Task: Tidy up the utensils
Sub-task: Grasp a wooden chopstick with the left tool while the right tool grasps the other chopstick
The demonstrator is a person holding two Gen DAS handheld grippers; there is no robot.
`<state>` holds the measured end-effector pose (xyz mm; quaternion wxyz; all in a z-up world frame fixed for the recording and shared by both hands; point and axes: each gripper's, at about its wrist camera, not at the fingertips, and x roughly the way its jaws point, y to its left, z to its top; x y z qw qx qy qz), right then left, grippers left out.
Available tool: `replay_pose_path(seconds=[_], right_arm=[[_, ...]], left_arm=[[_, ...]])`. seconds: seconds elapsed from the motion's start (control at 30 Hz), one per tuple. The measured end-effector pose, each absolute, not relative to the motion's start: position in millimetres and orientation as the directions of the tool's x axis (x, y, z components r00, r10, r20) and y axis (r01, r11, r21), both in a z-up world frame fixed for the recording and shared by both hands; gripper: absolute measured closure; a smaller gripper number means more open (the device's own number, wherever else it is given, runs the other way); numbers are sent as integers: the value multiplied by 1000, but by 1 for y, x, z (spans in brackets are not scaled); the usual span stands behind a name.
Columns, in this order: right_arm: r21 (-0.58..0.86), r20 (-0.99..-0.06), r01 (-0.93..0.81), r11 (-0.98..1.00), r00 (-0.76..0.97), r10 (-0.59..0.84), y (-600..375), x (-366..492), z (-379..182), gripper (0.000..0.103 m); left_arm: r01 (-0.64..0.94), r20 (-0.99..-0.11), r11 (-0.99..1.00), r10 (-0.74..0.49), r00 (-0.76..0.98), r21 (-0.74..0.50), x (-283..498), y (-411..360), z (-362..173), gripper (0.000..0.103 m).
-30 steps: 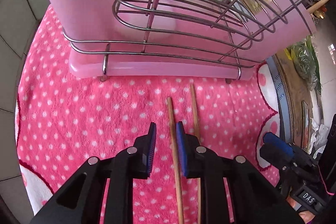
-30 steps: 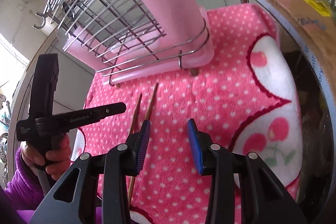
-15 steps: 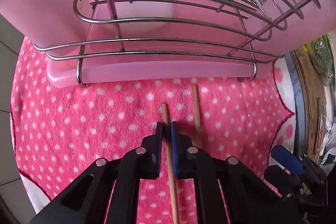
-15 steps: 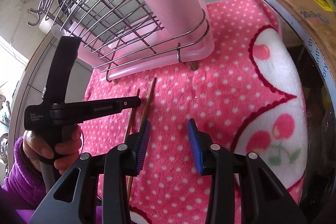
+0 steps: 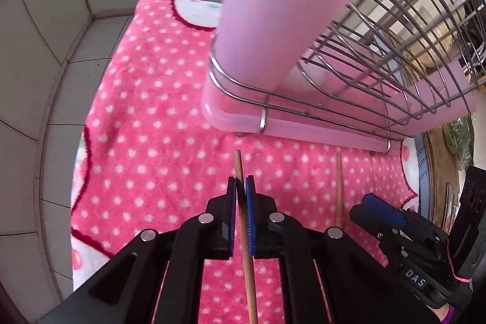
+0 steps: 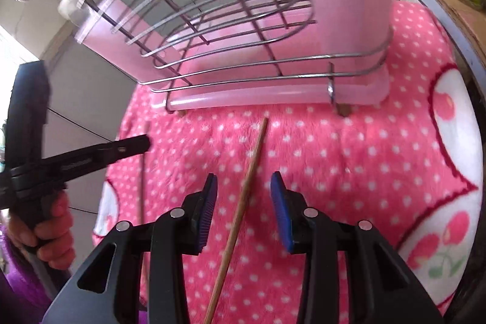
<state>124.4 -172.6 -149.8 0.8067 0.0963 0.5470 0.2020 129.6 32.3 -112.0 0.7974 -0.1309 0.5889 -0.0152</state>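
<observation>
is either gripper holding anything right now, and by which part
The left gripper is shut on one chopstick, pinching it near its far tip. The right gripper is open, straddling the other chopstick without gripping it.

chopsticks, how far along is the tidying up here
Early on. Nothing shows as stored yet: the rack's pink cup hides its contents. In hand: the left gripper is shut on one chopstick. Left to do: the second chopstick lies on the pink dotted towel between the open fingers of the right gripper, not yet gripped, and both must go into the wire rack.
</observation>
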Motion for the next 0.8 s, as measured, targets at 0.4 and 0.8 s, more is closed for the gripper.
replay_pose_path(seconds=[0.4,0.8], right_arm=[[234,-899,-206,950,326,292,-144,153,-163,95],[277,-917,-182,943,242,316,-178,142,-164,96]], left_arm=[[-113,-963,977,-152,224,-181,145,44,-151,97],[-86,-971,987,-116,208,-136,154,27,-153,96]])
